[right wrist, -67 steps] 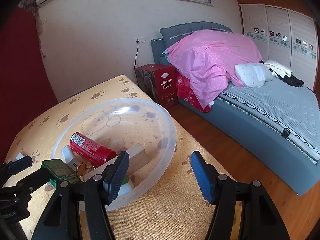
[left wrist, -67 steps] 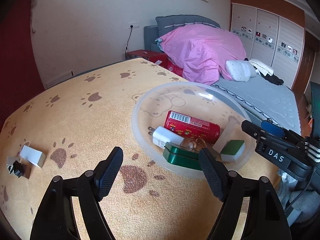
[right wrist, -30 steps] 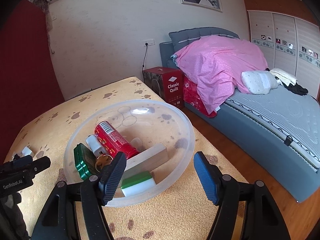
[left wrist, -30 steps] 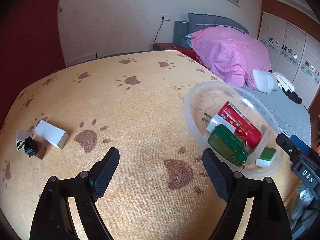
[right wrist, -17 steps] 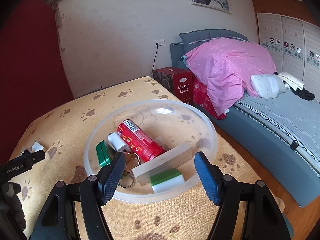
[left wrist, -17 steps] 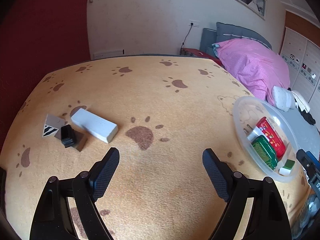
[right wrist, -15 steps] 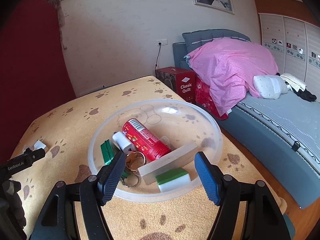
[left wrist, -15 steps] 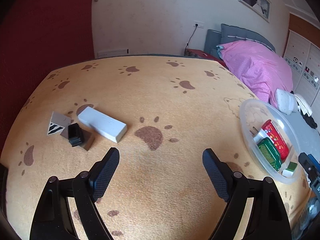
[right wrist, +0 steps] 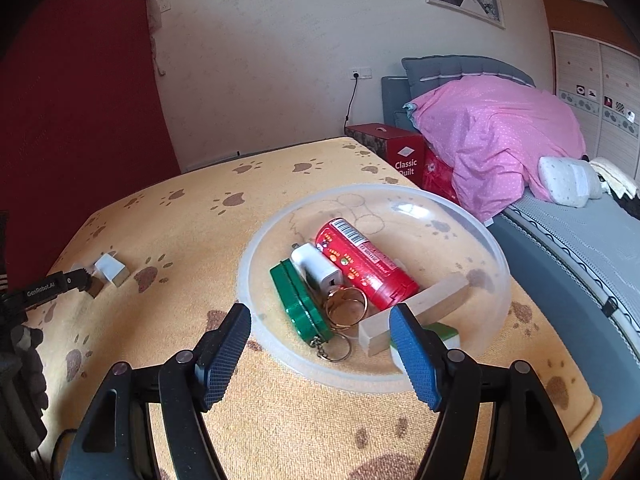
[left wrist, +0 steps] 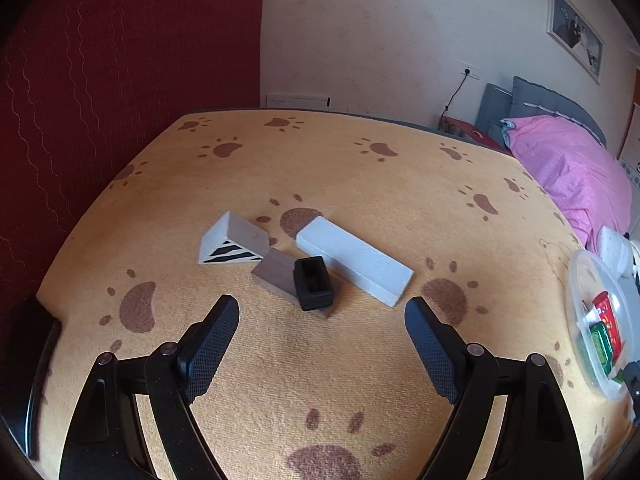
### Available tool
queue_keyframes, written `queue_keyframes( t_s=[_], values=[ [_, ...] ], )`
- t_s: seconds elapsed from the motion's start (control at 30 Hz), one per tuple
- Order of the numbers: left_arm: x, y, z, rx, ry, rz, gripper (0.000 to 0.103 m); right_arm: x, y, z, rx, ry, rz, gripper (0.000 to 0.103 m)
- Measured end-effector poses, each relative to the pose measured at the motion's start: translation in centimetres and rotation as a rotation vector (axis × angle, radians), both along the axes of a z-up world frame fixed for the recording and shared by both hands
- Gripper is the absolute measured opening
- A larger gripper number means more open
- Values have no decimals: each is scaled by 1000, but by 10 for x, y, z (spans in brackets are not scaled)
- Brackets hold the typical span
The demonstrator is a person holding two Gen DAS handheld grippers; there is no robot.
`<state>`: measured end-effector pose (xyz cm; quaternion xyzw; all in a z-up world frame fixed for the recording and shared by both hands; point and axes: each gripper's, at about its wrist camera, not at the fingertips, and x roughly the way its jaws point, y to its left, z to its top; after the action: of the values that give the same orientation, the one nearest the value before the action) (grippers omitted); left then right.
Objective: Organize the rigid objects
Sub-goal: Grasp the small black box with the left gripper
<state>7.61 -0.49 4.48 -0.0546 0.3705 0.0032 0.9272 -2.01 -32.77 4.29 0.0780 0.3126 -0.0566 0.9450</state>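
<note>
In the left wrist view my left gripper (left wrist: 322, 340) is open and empty, just short of a loose group on the paw-print cloth: a small black box (left wrist: 313, 288) on a grey-brown block (left wrist: 276, 274), a long white block (left wrist: 354, 265) and a striped white wedge (left wrist: 234, 246). In the right wrist view my right gripper (right wrist: 320, 350) is open and empty at the near rim of a clear plastic bowl (right wrist: 472, 232). The bowl holds a red can (right wrist: 362, 262), a white charger (right wrist: 316, 268), a green tin (right wrist: 298, 304), a key ring (right wrist: 346, 308), a pale wooden block (right wrist: 424, 304) and a green-white tile (right wrist: 444, 330).
The table carries an orange paw-print cloth (left wrist: 360, 184). A red wall (left wrist: 120, 60) stands at the left. A bed with a pink duvet (right wrist: 492, 132) and a red box (right wrist: 404, 156) lie beyond the table's right edge. The bowl also shows at the right in the left wrist view (left wrist: 580, 280).
My left gripper has swung left, away from the bowl, and closed in on the group of blocks. My right gripper has drawn back a little and turned to face the bowl squarely.
</note>
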Motion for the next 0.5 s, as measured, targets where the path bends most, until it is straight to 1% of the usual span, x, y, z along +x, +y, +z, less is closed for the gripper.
queue_keyframes(
  t_s=[0.1, 0.17, 0.27, 0.33, 0.37, 0.47, 0.5],
  values=[
    [4, 7, -1, -5, 3, 4, 84, 0, 10, 0, -12, 4, 29, 75],
    [8, 10, -3, -11, 8, 2, 80, 1, 15, 0, -16, 8, 45, 75],
    [14, 13, -5, -22, 20, -7, 69, 3, 22, -1, -19, 17, 64, 75],
    [18, 15, -7, -37, 27, -15, 59, 4, 26, -1, -21, 22, 75, 75],
    [20, 15, -8, -44, 29, -18, 57, 4, 28, -2, -22, 24, 82, 75],
    [25, 17, -12, -51, 38, -23, 47, 7, 35, -3, -16, 36, 105, 75],
    [26, 18, -13, -59, 43, -26, 41, 8, 37, -3, -13, 40, 112, 75]
  ],
)
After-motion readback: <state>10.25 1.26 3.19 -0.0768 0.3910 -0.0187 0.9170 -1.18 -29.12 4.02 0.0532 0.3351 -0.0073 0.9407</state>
